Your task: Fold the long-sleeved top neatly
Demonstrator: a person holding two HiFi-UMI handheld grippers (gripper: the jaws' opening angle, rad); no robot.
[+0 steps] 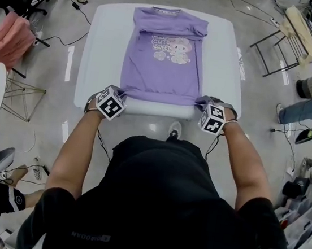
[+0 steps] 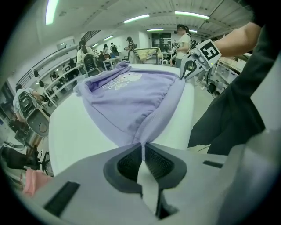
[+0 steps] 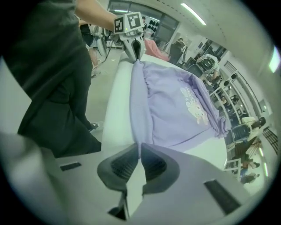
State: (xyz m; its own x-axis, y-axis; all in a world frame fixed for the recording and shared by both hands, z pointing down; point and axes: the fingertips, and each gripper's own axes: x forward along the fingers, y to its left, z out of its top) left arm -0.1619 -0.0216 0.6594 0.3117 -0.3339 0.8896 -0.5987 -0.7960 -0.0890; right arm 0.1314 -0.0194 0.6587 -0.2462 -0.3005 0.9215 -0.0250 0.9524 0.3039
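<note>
At the near tabletop edge, left tool and right tool clamp the top by its hem corners; next, likely lifting the hem toward the collar.

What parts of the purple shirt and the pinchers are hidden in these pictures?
- Head view: marker cubes mostly hide the jaws of the left gripper and right gripper.
- Both gripper views: the pinched corners of the purple top vanish between the shut jaws.
- Head view: legs of the table, under its surface.
</note>
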